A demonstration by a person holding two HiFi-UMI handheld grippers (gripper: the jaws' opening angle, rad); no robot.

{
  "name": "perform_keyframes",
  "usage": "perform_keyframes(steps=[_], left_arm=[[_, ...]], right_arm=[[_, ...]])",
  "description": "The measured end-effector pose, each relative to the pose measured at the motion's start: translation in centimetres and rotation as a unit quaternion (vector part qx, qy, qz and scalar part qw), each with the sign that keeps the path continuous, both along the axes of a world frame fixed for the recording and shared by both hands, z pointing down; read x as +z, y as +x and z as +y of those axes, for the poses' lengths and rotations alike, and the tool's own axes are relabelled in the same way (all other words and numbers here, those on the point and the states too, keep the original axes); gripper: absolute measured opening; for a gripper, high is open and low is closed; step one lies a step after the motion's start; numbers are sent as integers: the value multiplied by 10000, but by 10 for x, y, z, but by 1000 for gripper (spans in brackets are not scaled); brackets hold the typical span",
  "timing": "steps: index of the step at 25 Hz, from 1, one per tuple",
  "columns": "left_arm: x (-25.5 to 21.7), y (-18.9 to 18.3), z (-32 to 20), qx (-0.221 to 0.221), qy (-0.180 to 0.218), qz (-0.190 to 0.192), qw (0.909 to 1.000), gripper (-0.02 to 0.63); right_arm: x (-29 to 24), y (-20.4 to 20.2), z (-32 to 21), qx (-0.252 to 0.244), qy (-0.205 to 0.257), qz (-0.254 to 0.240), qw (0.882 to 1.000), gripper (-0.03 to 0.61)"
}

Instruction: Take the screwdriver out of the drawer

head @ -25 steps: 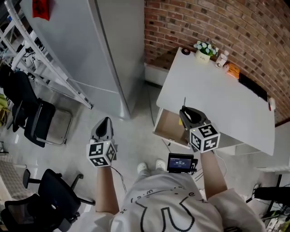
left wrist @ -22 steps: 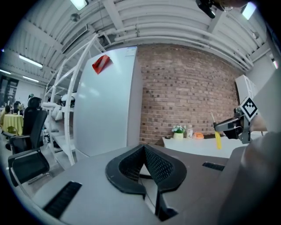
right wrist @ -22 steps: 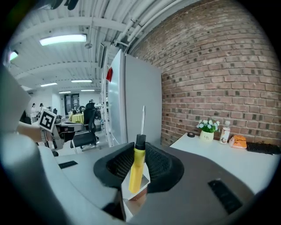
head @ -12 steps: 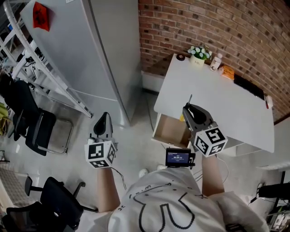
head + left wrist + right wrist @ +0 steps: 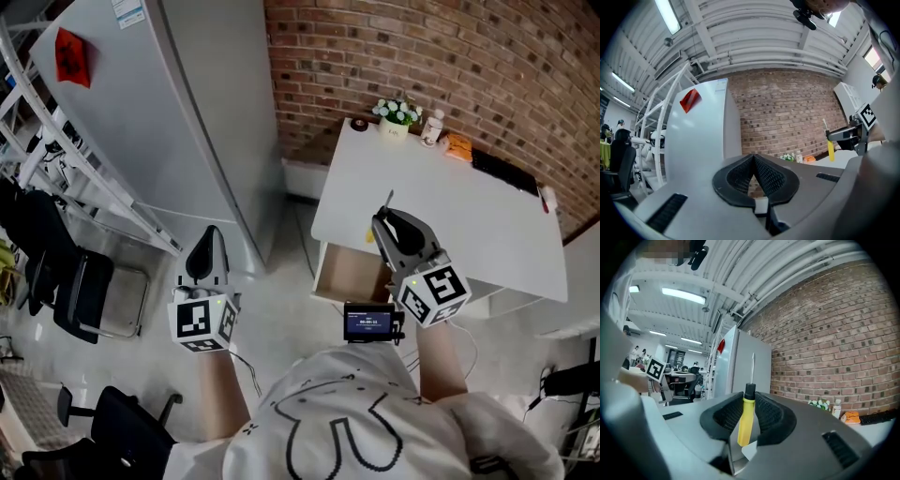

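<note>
A yellow-handled screwdriver (image 5: pixel 746 420) stands upright between the jaws of my right gripper (image 5: pixel 749 416), its black collar and metal shaft pointing up. In the head view the right gripper (image 5: pixel 386 225) is shut on the screwdriver (image 5: pixel 383 212), held over the front edge of the white desk (image 5: pixel 450 216), just above the open wooden drawer (image 5: pixel 352 273). My left gripper (image 5: pixel 207 251) hangs over the floor to the left, far from the drawer, its jaws closed together with nothing in them. The left gripper view shows the shut left gripper (image 5: pixel 753 174) and, at the right, the yellow screwdriver (image 5: pixel 830 149).
A tall grey cabinet (image 5: pixel 187 112) stands left of the desk, against a brick wall (image 5: pixel 441 47). On the desk's far edge are a flower pot (image 5: pixel 397 114), a bottle (image 5: pixel 431 127) and a keyboard (image 5: pixel 504 172). Chairs (image 5: pixel 75 281) and a metal ladder (image 5: pixel 56 159) are at the left.
The right gripper has risen with the screwdriver, from over the drawer to over the desk's front edge. The head camera has shifted, so the desk and cabinet sit higher in view. The left gripper has stayed shut.
</note>
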State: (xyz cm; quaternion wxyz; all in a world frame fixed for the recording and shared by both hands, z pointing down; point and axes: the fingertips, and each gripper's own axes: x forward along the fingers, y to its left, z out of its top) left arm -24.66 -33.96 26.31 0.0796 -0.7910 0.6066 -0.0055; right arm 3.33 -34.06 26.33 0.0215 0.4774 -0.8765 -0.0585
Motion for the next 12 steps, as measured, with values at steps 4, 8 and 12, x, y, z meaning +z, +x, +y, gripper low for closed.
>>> perform_keyframes(steps=[4, 8, 12], left_arm=[[-3, 4, 0, 36, 27, -14, 10000, 12], [-1, 7, 2, 45, 13, -45, 10000, 12], [3, 10, 4, 43, -20, -52, 10000, 12]], right_arm=[[-3, 6, 0, 118, -3, 29, 9999, 78], [1, 10, 1, 128, -76, 44, 9999, 78], [5, 13, 3, 127, -105, 25, 9999, 78]])
